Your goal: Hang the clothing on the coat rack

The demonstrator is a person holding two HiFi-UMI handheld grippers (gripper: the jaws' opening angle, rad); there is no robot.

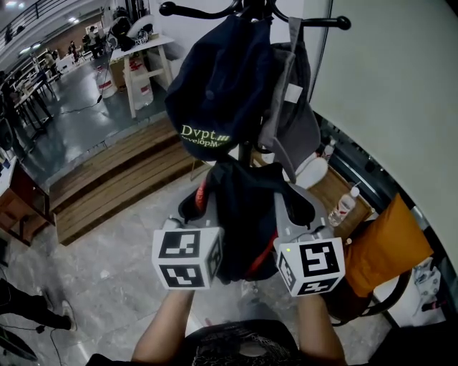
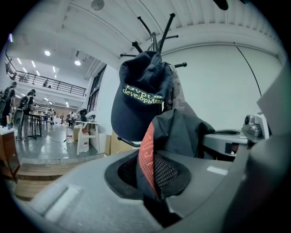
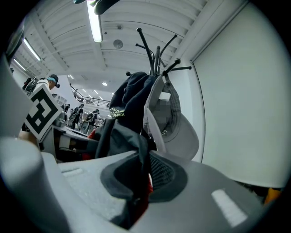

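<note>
A black coat rack [image 1: 247, 11] stands right in front of me against the wall. From its hooks hang a navy cap [image 1: 218, 93] with green lettering and a grey cap [image 1: 290, 121]. Below them I hold up a dark garment [image 1: 247, 207] with a red mesh lining, stretched between both grippers. My left gripper [image 1: 206, 206] is shut on its left part, where the red lining [image 2: 146, 154] runs up between the jaws. My right gripper [image 1: 285, 207] is shut on another fold of the dark garment [image 3: 125, 145]. The rack's pole is hidden behind the cloth.
An orange bag [image 1: 383, 250] rests on a chair at the right, with a plastic bottle [image 1: 345, 206] on a wooden surface beside it. A white wall [image 1: 386, 86] stands right of the rack. Wooden steps [image 1: 114, 179] lie at the left, with a white table [image 1: 147, 61] behind.
</note>
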